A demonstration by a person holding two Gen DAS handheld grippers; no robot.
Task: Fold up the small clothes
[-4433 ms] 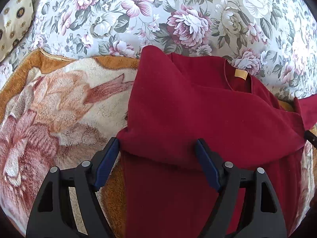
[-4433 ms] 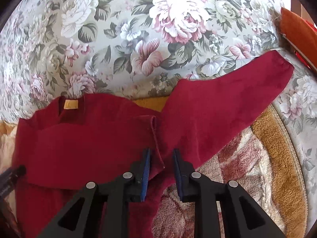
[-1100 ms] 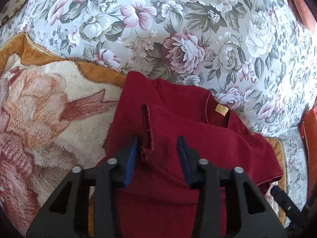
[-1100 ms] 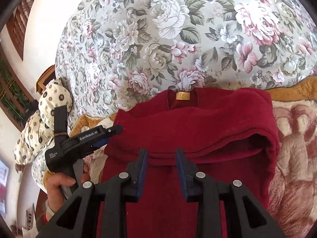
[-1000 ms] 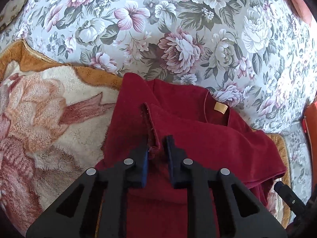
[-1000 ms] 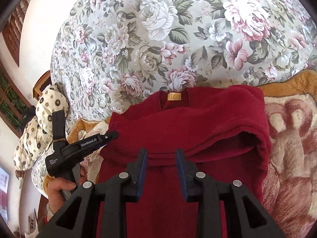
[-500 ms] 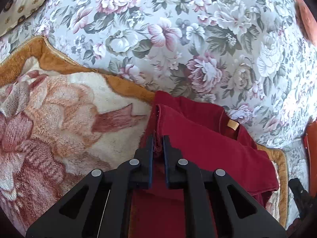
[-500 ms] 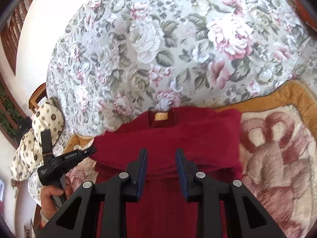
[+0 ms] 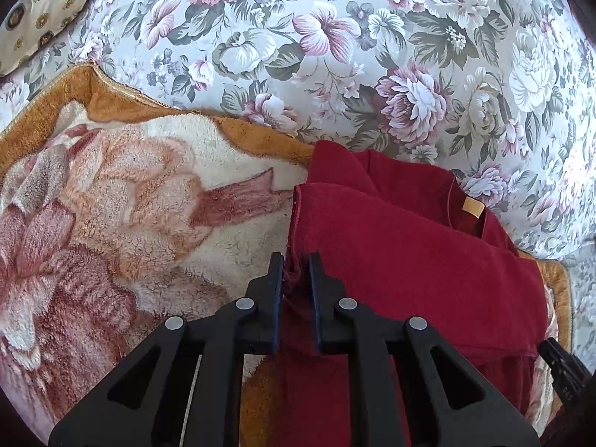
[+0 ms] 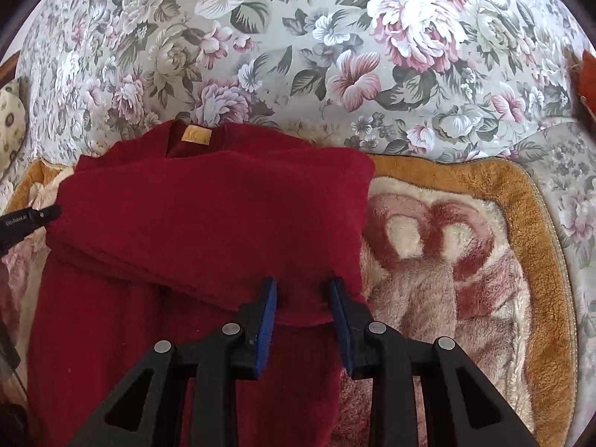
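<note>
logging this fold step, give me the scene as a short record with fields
garment: dark red sweater, both sleeves folded across the chest
neck label: tan tag at the collar
surface: fleece blanket on floral bedspread
left gripper: jaws opening, sleeve cuff between them
right gripper: part open over the folded sleeve's lower edge; grip unclear

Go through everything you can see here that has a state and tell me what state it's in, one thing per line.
red top: lying on the blanket, sleeves folded across the chest, bottom not yet folded up
neck label: showing, at the collar
left gripper: jaws opening, sleeve cuff between them
right gripper: part open, red cloth between its pads
plush blanket: spread flat under the top
floral bedspread: spread out
</note>
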